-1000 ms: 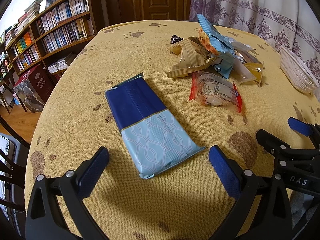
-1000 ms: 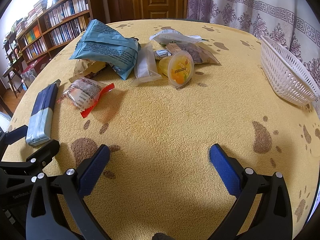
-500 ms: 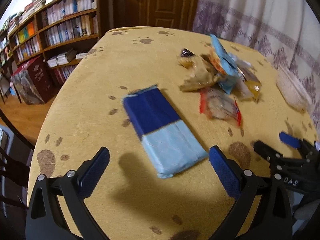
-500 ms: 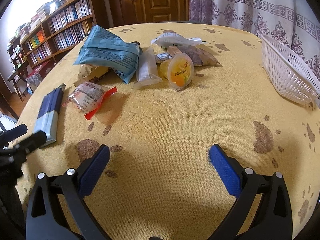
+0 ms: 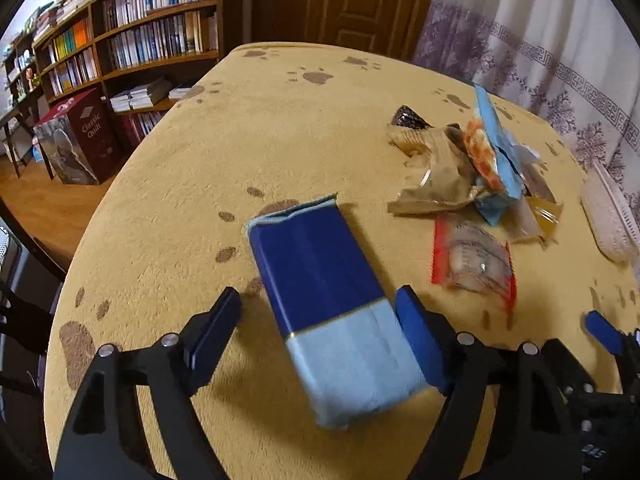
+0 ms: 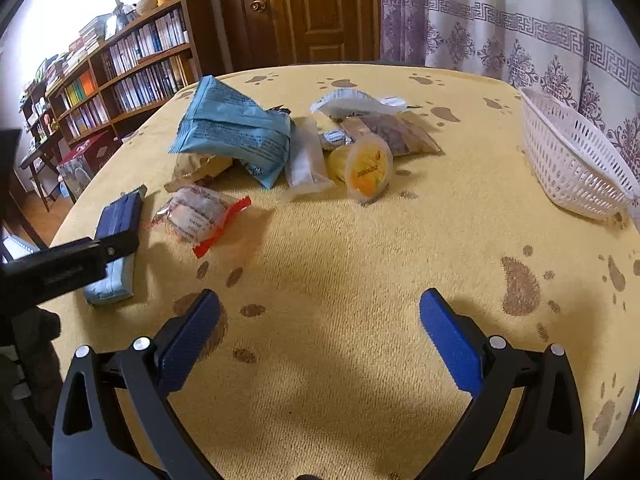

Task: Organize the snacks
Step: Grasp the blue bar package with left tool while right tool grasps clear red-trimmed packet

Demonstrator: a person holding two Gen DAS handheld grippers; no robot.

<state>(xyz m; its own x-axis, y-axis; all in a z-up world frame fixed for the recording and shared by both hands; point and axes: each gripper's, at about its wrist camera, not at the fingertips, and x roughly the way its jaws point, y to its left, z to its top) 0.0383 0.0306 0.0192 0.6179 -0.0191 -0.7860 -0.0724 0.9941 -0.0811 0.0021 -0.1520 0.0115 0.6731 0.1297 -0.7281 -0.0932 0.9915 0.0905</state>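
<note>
A long blue packet (image 5: 324,296), dark blue at the far end and pale blue at the near end, lies on the yellow paw-print tablecloth (image 5: 200,208). My left gripper (image 5: 320,332) is open and straddles its pale near end; the right pad touches its edge, the left pad stands off. The packet also shows at the left of the right wrist view (image 6: 116,248), with the left gripper's finger over it. My right gripper (image 6: 320,332) is open and empty above bare cloth. A pile of snacks (image 6: 280,148) lies beyond it: a pale blue bag, clear packets, a jelly cup (image 6: 368,168) and a red-edged wrapper (image 6: 200,216).
A white plastic basket (image 6: 572,156) stands at the table's right edge, seen also in the left wrist view (image 5: 608,216). A bookcase (image 5: 132,44) and a red box (image 5: 76,140) stand past the table's left edge. A wooden door and a curtain are behind.
My left gripper has moved forward and down over the blue packet's near end, and its jaws have narrowed around it. My right gripper has stayed open and drifted only slightly.
</note>
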